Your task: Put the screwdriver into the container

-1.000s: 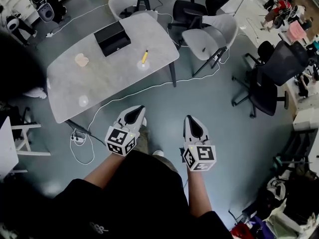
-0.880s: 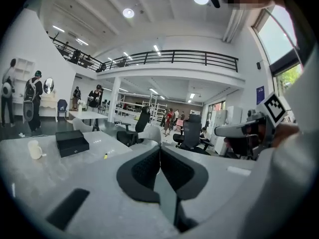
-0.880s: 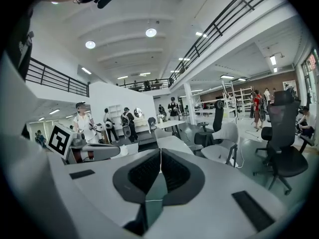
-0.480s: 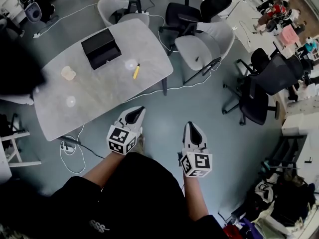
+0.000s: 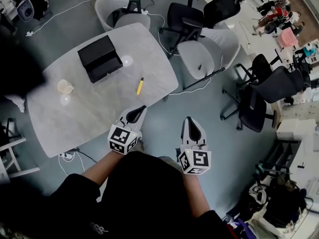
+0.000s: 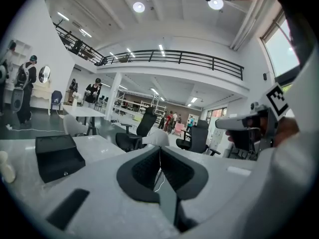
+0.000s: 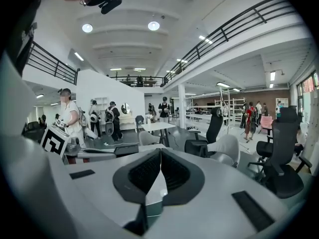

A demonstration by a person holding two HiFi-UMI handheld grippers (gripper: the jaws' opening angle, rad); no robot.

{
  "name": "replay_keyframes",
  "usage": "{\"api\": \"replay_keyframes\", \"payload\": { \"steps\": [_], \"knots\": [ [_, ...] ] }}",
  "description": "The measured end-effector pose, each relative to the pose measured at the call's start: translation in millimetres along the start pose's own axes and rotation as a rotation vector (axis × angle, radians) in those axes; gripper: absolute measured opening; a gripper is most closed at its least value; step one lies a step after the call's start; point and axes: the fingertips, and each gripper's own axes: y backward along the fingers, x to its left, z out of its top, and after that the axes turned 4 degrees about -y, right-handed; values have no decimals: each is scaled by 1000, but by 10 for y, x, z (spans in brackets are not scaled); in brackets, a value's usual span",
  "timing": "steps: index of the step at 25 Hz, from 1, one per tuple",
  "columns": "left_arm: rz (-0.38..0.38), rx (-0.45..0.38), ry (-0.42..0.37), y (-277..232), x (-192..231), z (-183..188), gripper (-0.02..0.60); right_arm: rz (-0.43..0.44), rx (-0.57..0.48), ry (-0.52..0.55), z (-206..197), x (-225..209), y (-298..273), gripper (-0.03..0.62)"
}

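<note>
A yellow screwdriver [image 5: 140,86] lies on the grey table [image 5: 89,113], near its right edge. The black open container [image 5: 99,59] stands further back on the same table, and shows at the left in the left gripper view [image 6: 57,156]. My left gripper [image 5: 141,108] [image 6: 159,149] is shut and empty, its tip just short of the table's near edge below the screwdriver. My right gripper [image 5: 188,119] [image 7: 160,152] hovers over the floor to the right, also shut with nothing in it. Both are held out in front of the person's body.
A beige object [image 5: 65,86] sits at the table's left side. Light grey chairs [image 5: 212,44] stand right of the table and behind it, with black office chairs [image 5: 264,93] further right. Cables and a power strip [image 5: 67,156] lie on the floor by the table.
The person has walked towards the table: table, container and screwdriver now sit lower and closer in the head view. Both grippers stayed shut and side by side.
</note>
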Motion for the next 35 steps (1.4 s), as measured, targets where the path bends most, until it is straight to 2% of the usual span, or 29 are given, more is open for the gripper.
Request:
{"api": "replay_keyframes", "payload": {
  "steps": [4,10,14,22,25,27,29,33,34,35],
  "knots": [
    [25,2,5,-13,305,9,17,-9,14,-11,74,100,-302,12],
    [59,15,24,-172,583,7,17,29,14,14,235,121,-715,12],
    [110,26,34,-229,764,-12,17,48,34,4,223,87,-989,12],
    [200,102,37,-413,1212,-173,18,168,48,-7,268,173,-1670,12],
    [236,164,-16,-612,1405,-281,18,216,73,-1,293,115,-2019,12],
    [228,223,-14,-766,1479,-395,18,243,84,5,350,61,-2235,12],
    [225,268,40,-915,1593,-516,20,266,94,1,388,7,-2452,12],
    [290,370,154,-1147,1884,-897,25,301,129,-8,377,-127,-2818,12],
    [293,402,168,-1201,1901,-1012,52,310,142,-11,343,-162,-2882,12],
    [288,437,176,-1256,1900,-1131,106,320,159,-15,294,-191,-2939,12]
  ]
}}
